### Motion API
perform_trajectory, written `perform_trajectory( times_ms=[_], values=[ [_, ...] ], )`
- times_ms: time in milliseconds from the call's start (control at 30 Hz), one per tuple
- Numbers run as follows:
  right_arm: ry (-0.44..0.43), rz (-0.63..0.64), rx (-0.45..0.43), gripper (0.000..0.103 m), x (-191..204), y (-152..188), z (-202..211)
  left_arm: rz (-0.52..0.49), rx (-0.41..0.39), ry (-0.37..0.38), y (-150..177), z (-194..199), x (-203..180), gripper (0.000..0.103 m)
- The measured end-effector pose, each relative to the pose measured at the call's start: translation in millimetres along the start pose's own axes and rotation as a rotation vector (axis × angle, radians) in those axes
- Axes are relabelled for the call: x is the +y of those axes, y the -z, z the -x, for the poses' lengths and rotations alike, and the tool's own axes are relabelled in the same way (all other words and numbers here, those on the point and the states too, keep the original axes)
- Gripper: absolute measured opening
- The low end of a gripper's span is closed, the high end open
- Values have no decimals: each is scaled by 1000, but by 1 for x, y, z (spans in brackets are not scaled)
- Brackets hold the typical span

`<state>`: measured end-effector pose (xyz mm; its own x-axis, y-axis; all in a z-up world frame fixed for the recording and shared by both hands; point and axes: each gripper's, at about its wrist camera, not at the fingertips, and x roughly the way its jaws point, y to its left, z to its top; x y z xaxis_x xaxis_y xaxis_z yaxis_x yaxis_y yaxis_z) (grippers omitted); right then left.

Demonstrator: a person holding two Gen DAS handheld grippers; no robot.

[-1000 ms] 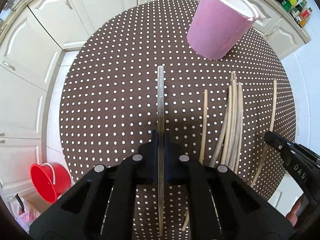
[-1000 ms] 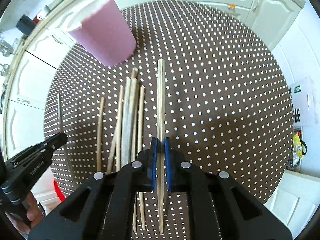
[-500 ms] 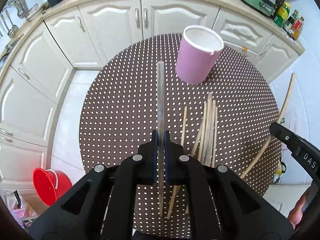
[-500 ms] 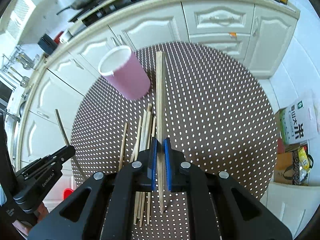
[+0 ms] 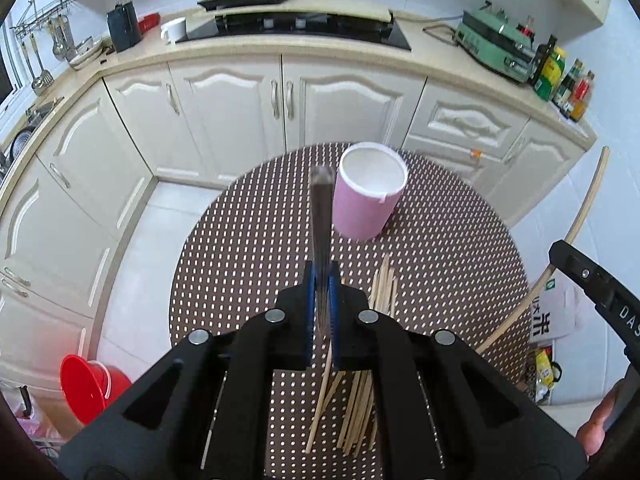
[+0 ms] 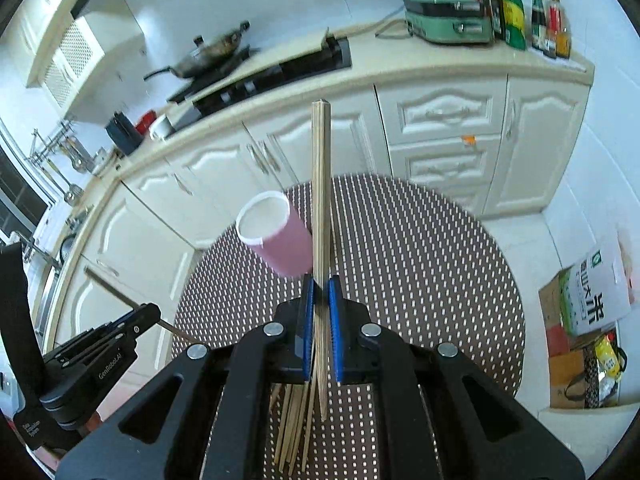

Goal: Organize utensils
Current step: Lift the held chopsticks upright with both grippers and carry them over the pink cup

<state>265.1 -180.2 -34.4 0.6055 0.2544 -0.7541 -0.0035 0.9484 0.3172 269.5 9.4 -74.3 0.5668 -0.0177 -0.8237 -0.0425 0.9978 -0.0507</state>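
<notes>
Room: a kitchen with cream cabinets, a hob with a pan on it, and a green appliance on the worktop.
Table: a round table under a brown cloth with white dots, seen from well above.
Cup: a pink cup with a white inside stands upright near the table's far edge, open mouth up, nothing visible in it.
Loose sticks: a bundle of pale wooden chopsticks lies on the cloth on the near side of the cup, fanned at the near end.
Left gripper: jaws clenched on one dark chopstick, which points away towards the cup's left side.
Right gripper: jaws clenched on one pale chopstick, which crosses in front of the cup's right edge in its own view.
What has changed: a second ago both grippers sat low over the cloth among the sticks; now both are lifted high, each stick clear of the table, and the cup looks small below.
Meaning: by my reading, pick-up is done and two sticks are on their way to the cup; lowering them in comes next, then the bundle.
</notes>
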Motion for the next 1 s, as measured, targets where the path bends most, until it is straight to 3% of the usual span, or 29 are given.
perform_trajectory(
  times_ms=[233,633,833,1000],
  values=[
    [-16,14,-113,6,10,-38,19,-16,-81,22,-30,22,-9,7],
    [-38,46,-228,6,26,-96,26,-47,-216,61,-87,57,-20,7],
    [-51,49,-264,6,32,-121,20,-54,-249,61,-110,60,-23,6],
    [-73,21,-260,6,34,-136,3,-36,-232,62,-123,48,-23,7]
  ],
)
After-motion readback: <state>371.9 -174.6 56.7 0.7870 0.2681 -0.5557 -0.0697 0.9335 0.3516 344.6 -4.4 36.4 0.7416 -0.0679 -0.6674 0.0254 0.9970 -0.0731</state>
